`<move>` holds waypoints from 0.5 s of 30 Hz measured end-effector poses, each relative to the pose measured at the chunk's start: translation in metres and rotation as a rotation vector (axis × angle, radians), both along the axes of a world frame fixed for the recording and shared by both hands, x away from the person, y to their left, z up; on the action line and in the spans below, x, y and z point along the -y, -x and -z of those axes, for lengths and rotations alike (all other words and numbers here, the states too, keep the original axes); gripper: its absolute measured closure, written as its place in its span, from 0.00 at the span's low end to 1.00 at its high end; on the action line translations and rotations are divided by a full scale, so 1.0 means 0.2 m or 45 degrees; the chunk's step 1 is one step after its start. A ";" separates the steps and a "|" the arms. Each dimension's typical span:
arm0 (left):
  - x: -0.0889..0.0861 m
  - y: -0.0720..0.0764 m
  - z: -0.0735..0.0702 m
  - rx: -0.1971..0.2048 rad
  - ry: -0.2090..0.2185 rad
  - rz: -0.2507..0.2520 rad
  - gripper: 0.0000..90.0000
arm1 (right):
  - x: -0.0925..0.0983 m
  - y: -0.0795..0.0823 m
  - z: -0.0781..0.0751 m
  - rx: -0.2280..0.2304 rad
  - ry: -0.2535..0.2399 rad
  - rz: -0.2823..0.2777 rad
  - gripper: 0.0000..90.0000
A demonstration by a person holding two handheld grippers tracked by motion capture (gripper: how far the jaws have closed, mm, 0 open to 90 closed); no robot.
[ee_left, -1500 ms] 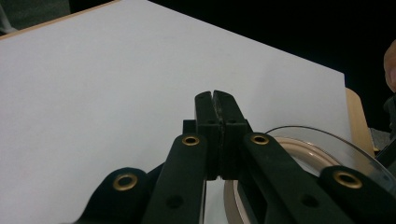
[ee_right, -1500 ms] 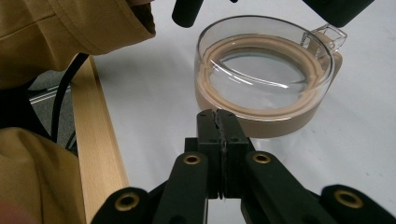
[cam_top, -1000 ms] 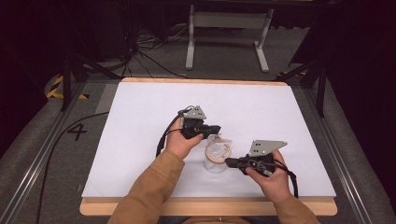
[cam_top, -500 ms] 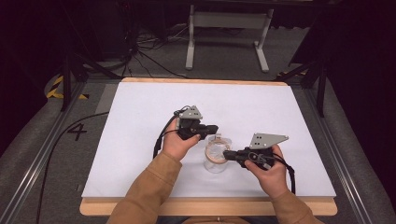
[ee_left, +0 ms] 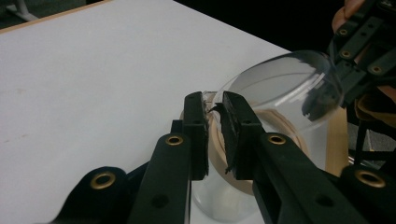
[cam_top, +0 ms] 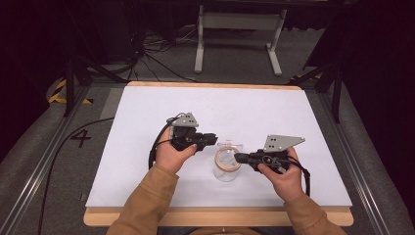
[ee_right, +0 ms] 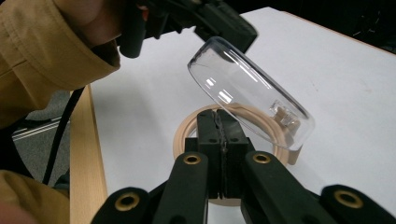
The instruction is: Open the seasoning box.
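A clear, rounded plastic container [cam_top: 226, 166] with a tan ring rim sits on the smooth white table [cam_top: 147, 147], its domed transparent lid [ee_right: 250, 98] tilted above. The right gripper [cam_top: 238, 157] pinches the rim. Beside the container, the left gripper [cam_top: 214, 139] has just been opening, its jaws slightly parted.

- White desk [cam_top: 147, 122] with a wooden edge.
- Grey metal stand [cam_top: 235, 29] on the far floor.
- Black cables [cam_top: 156, 54], far left.
- Painted "4" [cam_top: 80, 138], left floor.

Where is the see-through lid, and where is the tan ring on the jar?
clear lid [ee_right: 247, 88], right gripper view, middle of its domed top.
tan ring [ee_right: 187, 128], right gripper view, its left rim.
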State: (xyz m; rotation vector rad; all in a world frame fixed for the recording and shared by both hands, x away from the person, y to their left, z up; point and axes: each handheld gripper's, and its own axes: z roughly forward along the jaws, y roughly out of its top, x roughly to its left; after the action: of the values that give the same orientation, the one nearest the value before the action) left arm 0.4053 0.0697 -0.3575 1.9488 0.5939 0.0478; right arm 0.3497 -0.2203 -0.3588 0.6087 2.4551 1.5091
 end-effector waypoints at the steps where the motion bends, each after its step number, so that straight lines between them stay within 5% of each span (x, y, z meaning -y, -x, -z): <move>1: -0.02 0.01 0.00 0.002 -0.001 -0.002 0.89 | 0.00 -0.01 0.00 0.004 -0.003 0.000 1.00; 15: -0.21 0.10 0.00 -0.023 -0.039 -0.077 0.84 | 0.03 -0.11 -0.03 0.043 -0.003 0.002 1.00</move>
State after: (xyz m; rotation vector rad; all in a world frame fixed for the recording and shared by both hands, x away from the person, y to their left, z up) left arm 0.3850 0.1123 -0.3570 1.9626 0.6674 0.0779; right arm 0.3711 -0.2265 -0.3528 0.5801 2.4279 1.5092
